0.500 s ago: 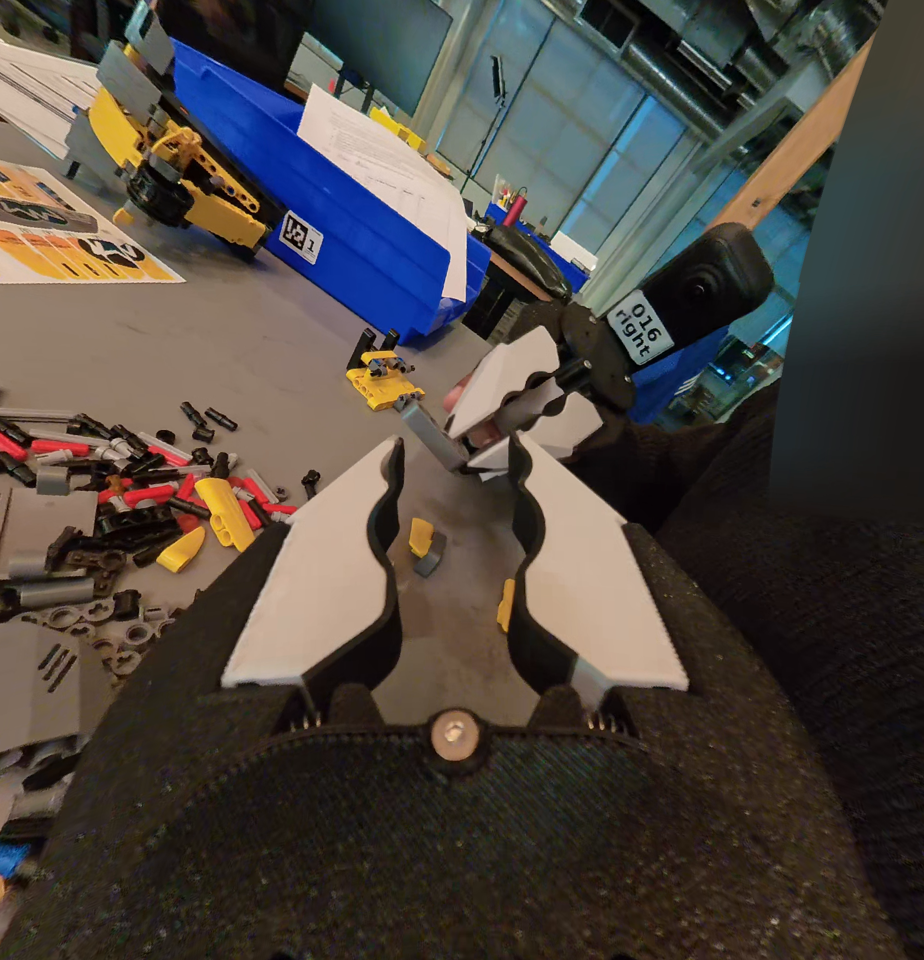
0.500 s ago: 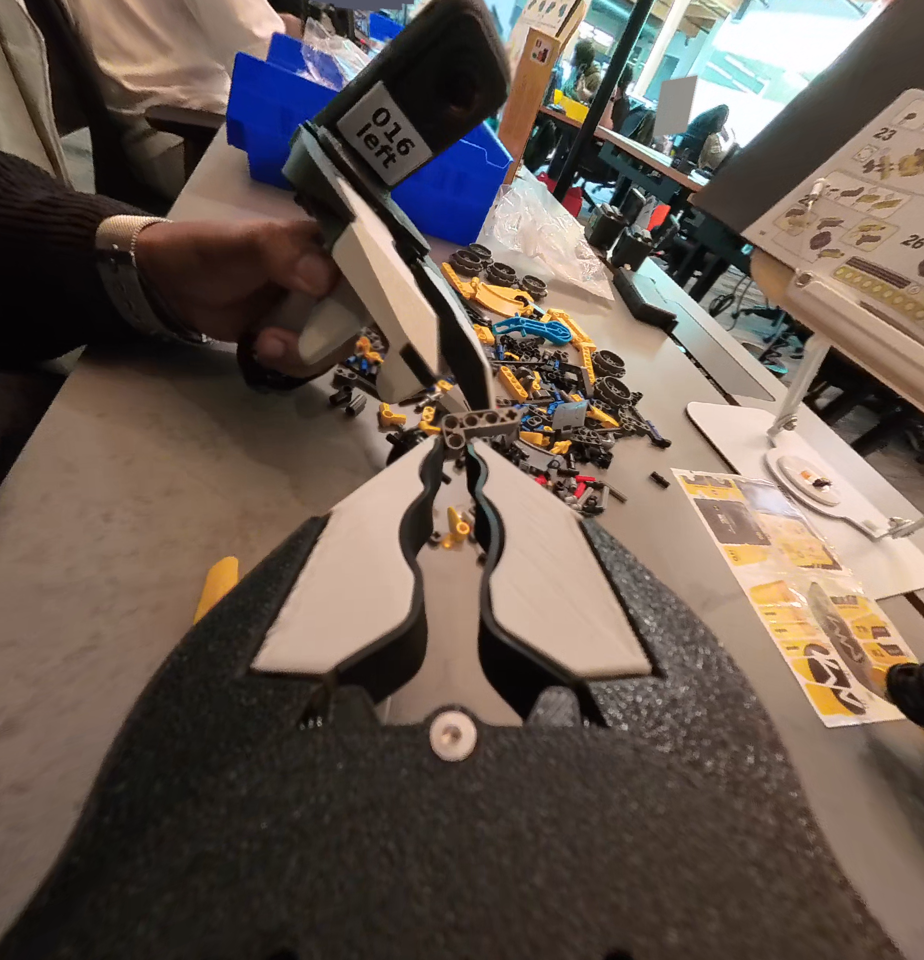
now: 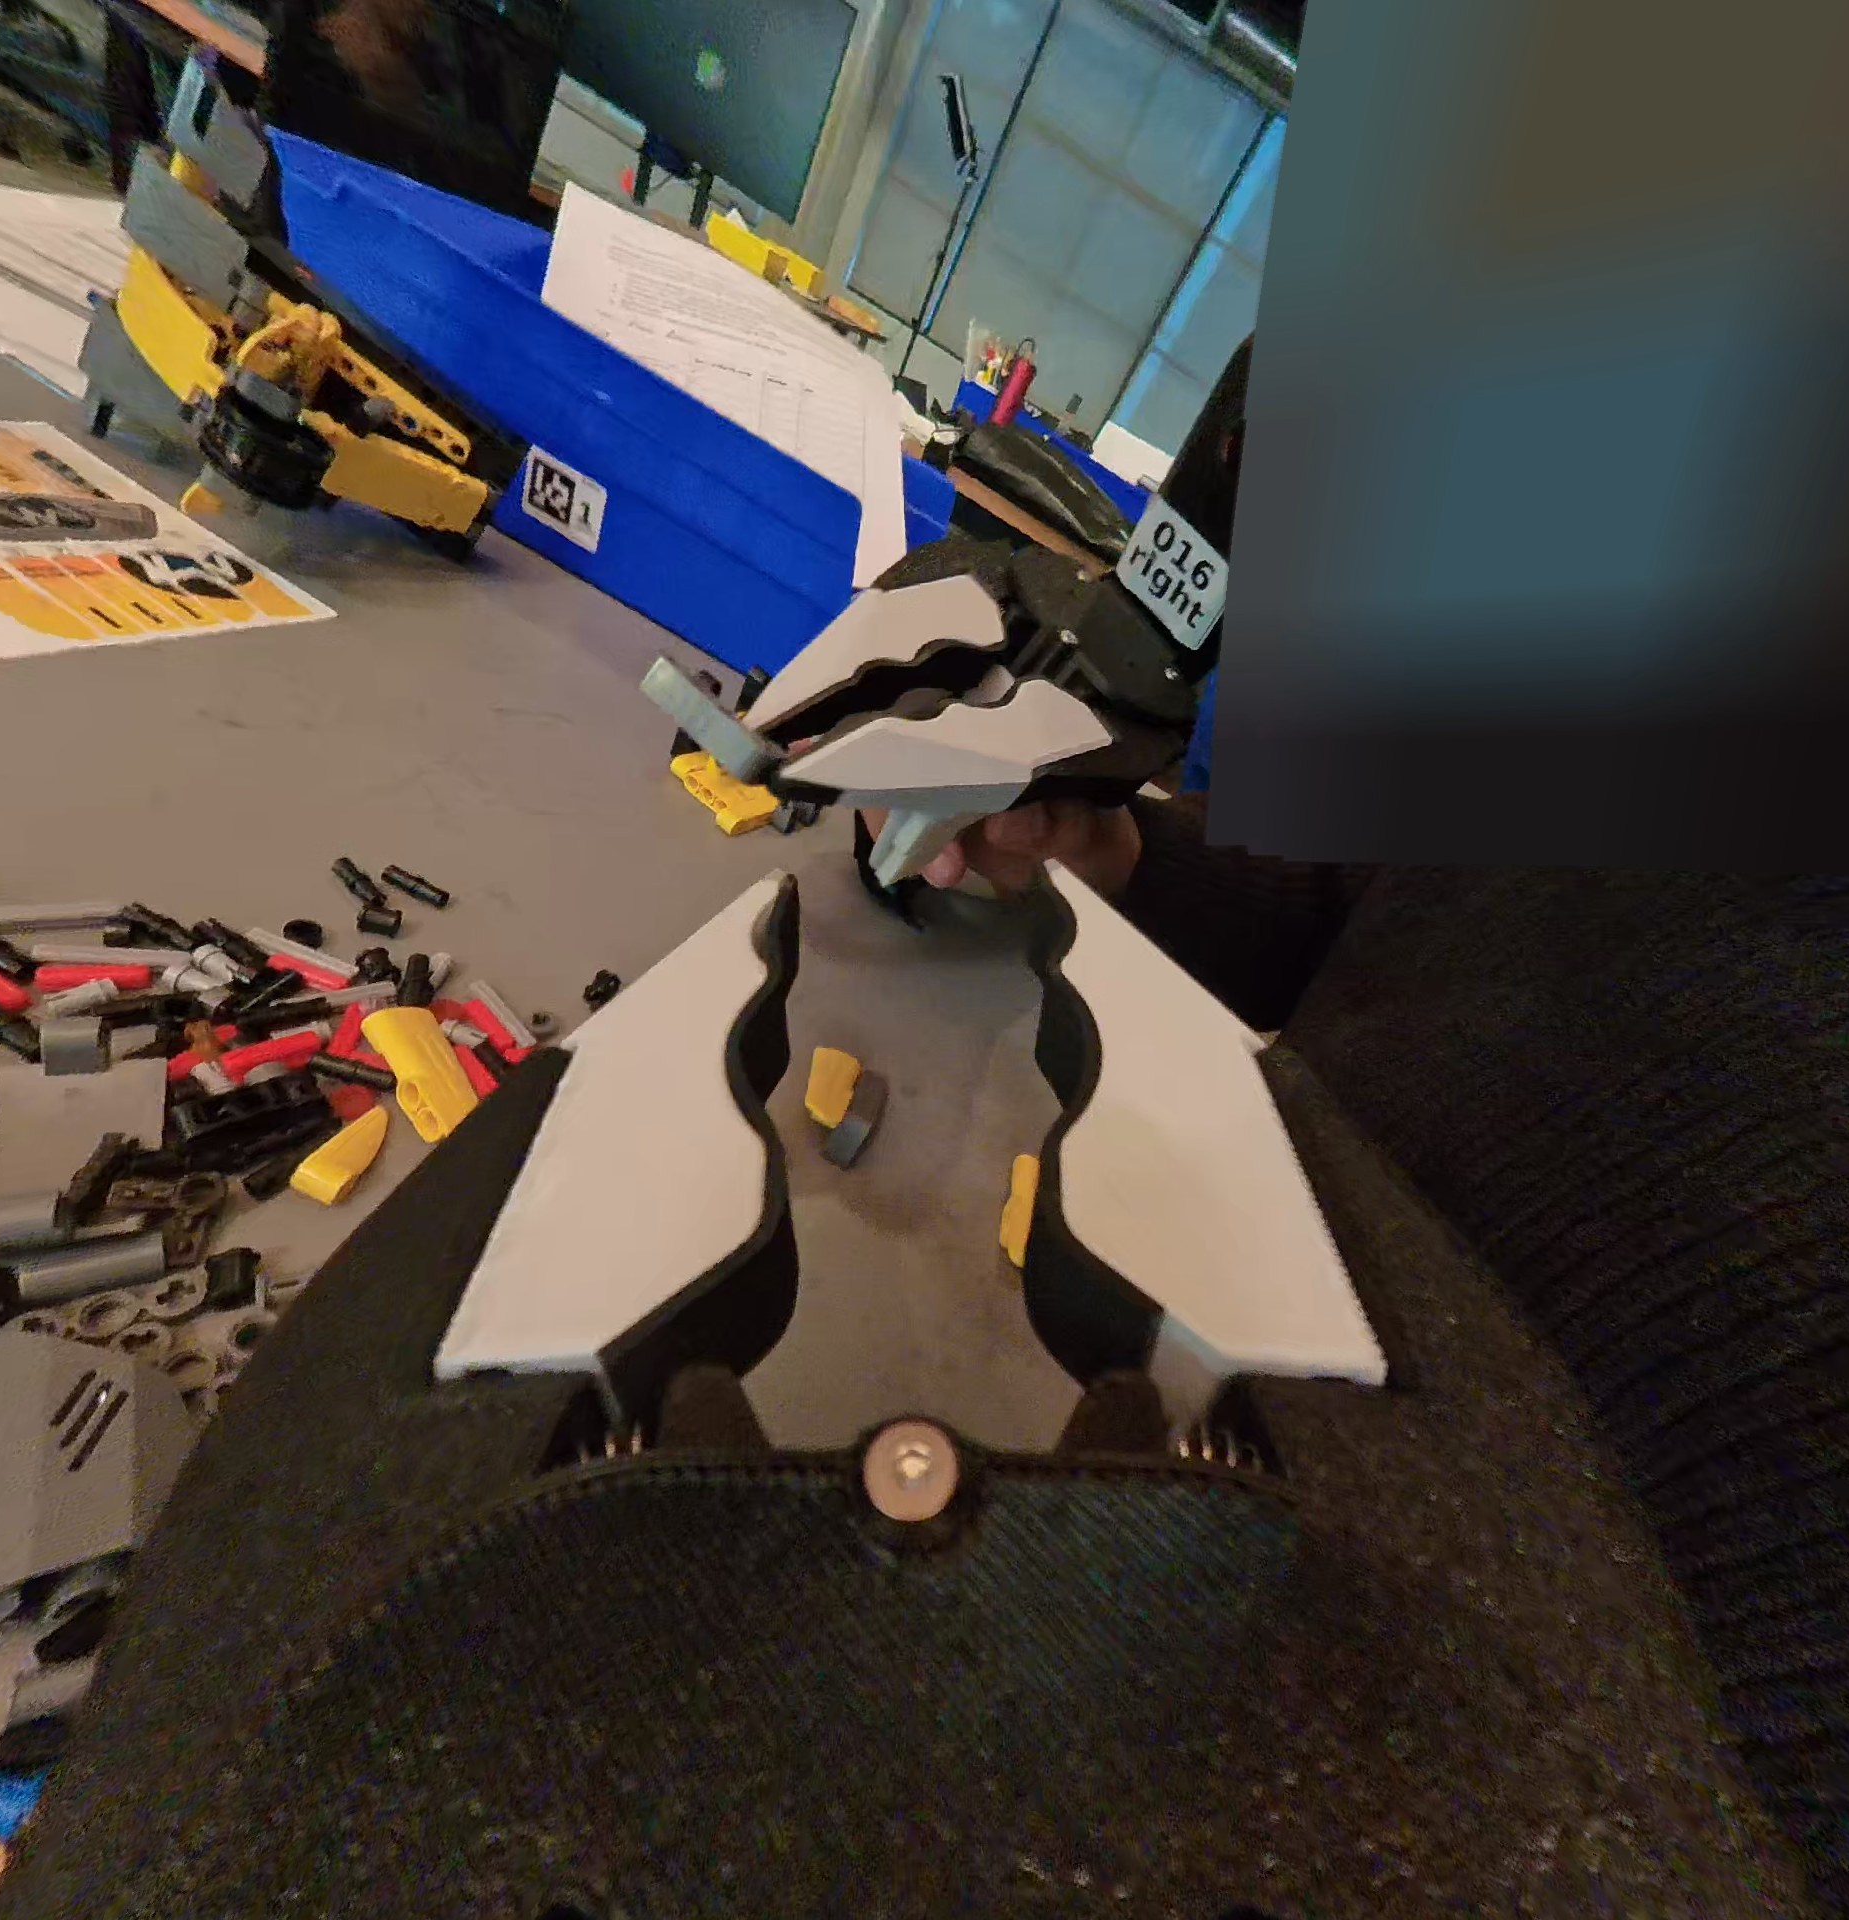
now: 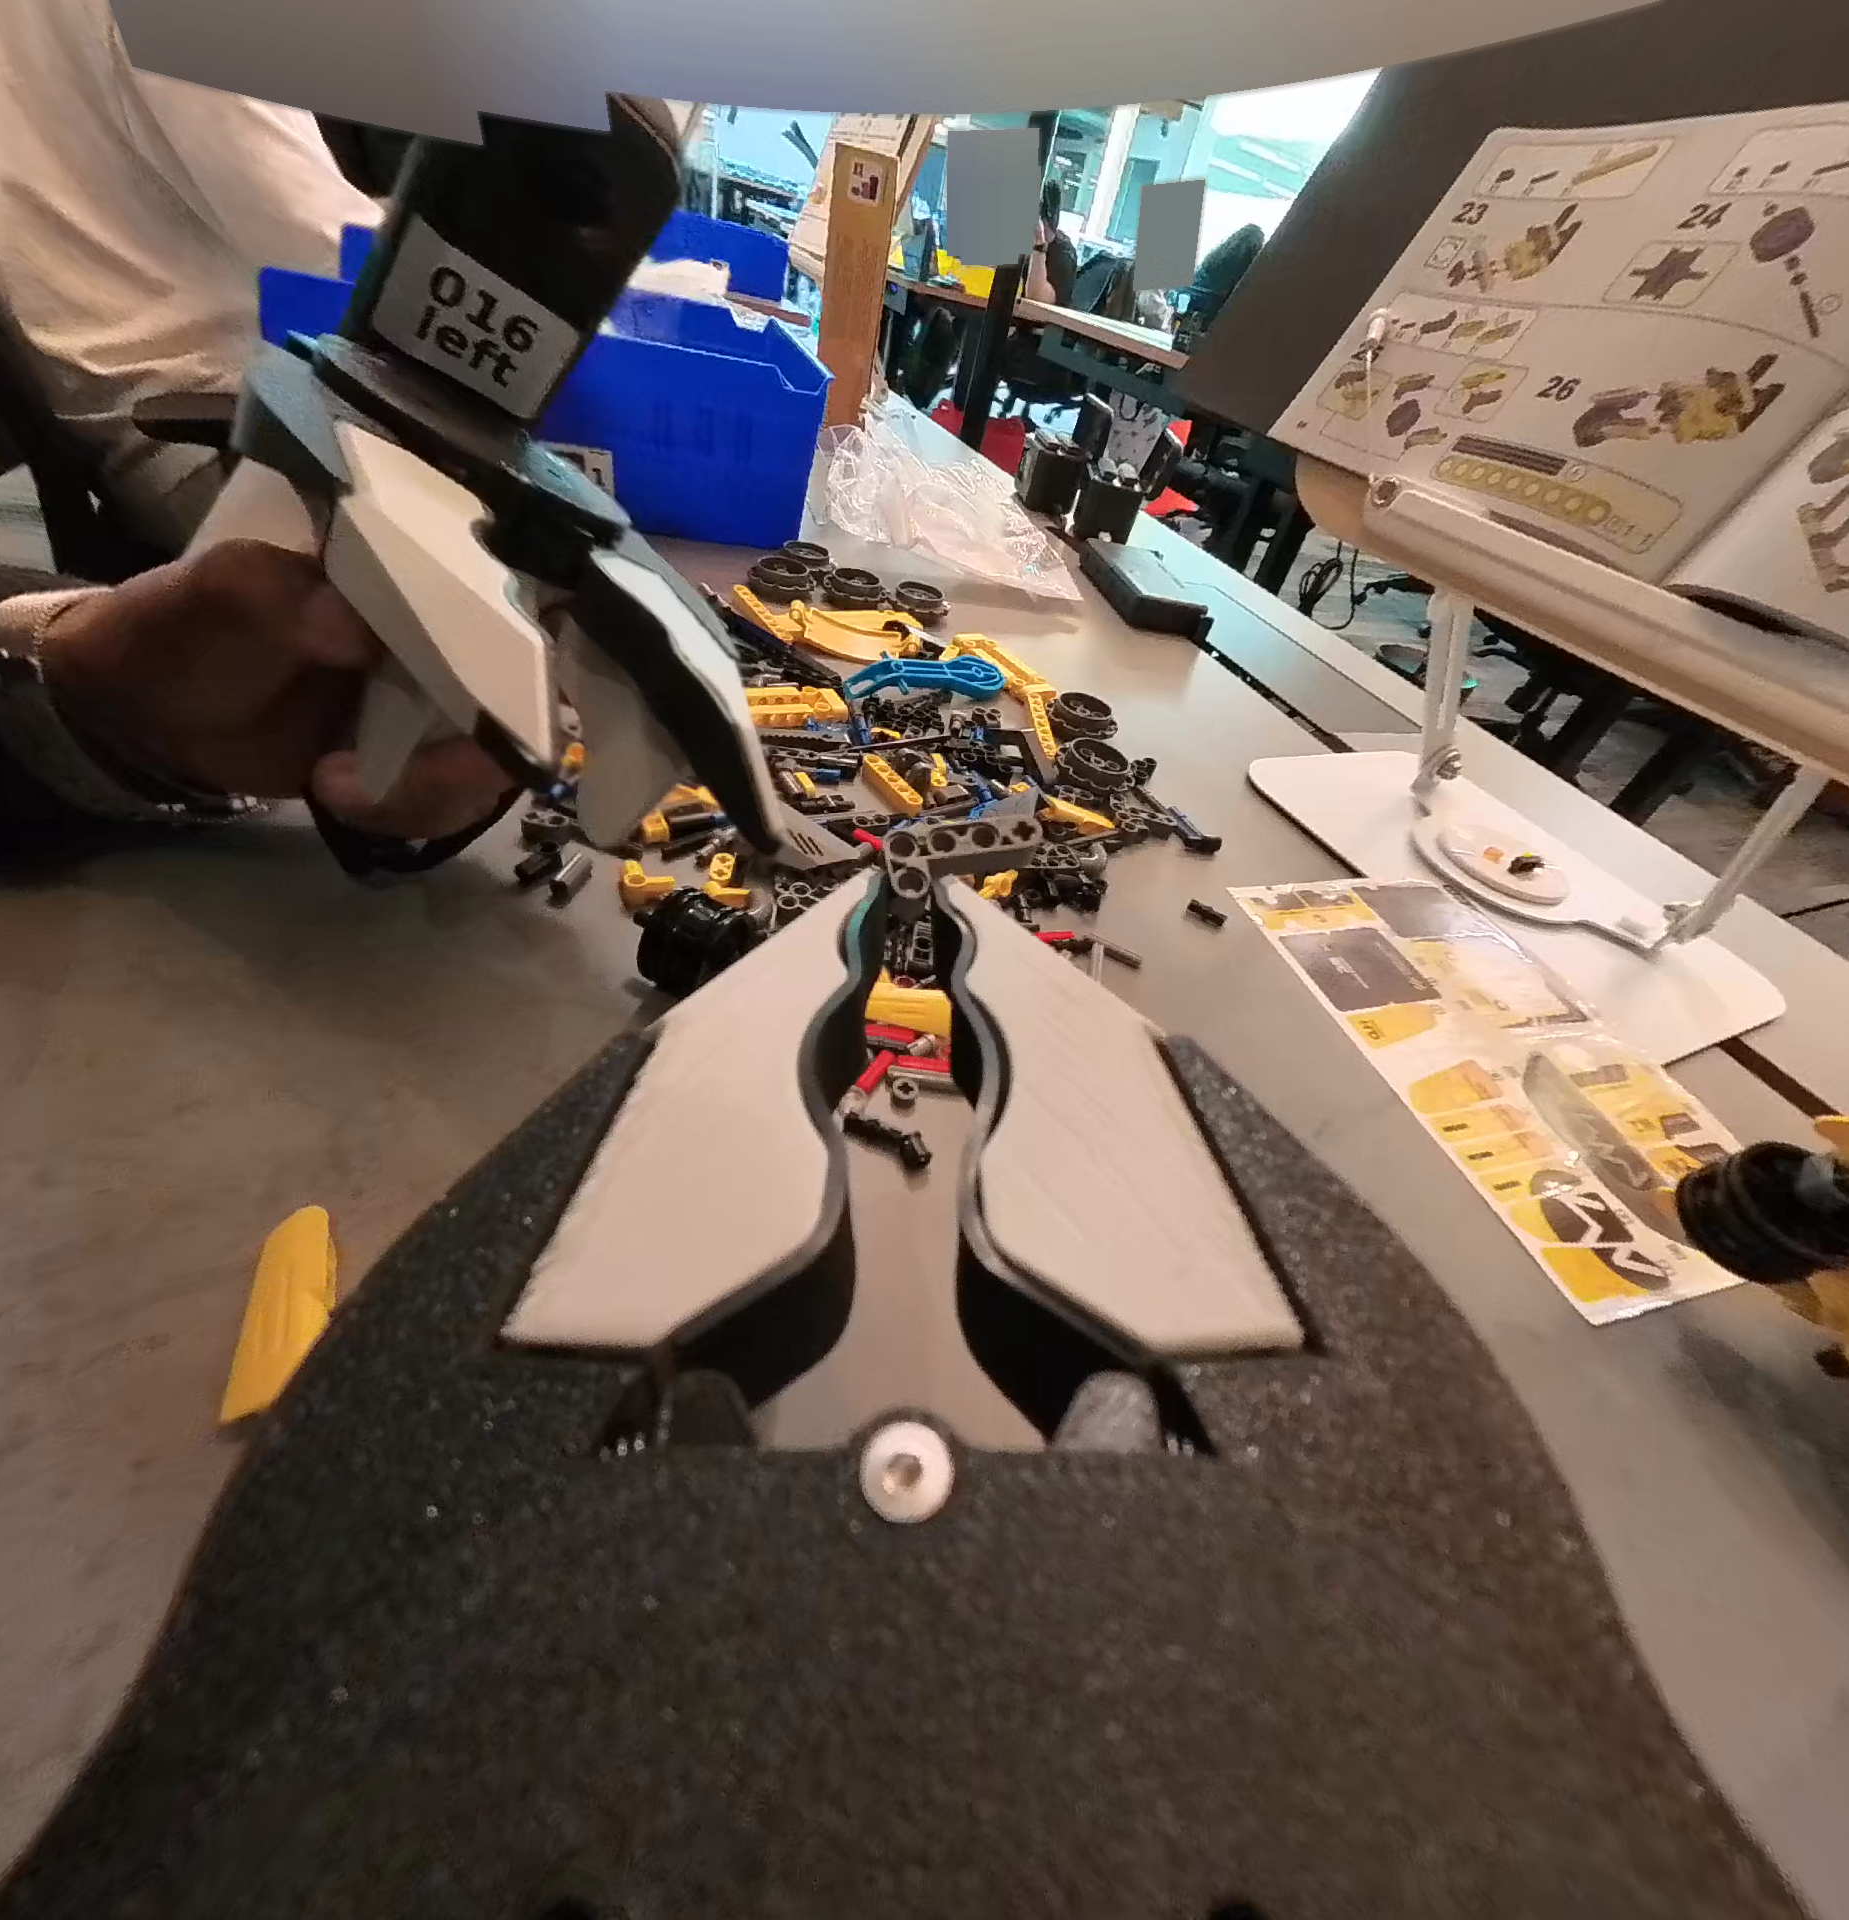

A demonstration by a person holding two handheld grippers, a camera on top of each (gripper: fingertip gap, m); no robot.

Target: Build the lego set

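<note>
My right gripper [image 4: 907, 883] is shut on a grey bent beam with holes [image 4: 961, 840] and holds it above the pile of loose parts [image 4: 899, 748]. In the left wrist view it [image 3: 769, 758] holds the beam [image 3: 691, 715] over a small yellow assembly [image 3: 728, 795]. My left gripper [image 3: 920, 883] is open and empty, low over the grey table. A small yellow piece [image 3: 832, 1081] and a grey piece [image 3: 858, 1132] lie between its fingers. In the right wrist view the left gripper [image 4: 671, 810] is just left of the beam, apart from it.
A blue bin [image 3: 608, 436] and a partly built yellow model [image 3: 307, 436] stand at the back. A sticker sheet [image 4: 1471, 1091] and an instruction booklet on a white stand [image 4: 1574, 343] are to the right. A yellow panel [image 4: 276, 1309] lies near left. Red, black and yellow parts [image 3: 224, 1049] lie left.
My right gripper has carried the grey beam up and away from the left gripper's fingertips, toward the pile. The left gripper has opened slightly wider.
</note>
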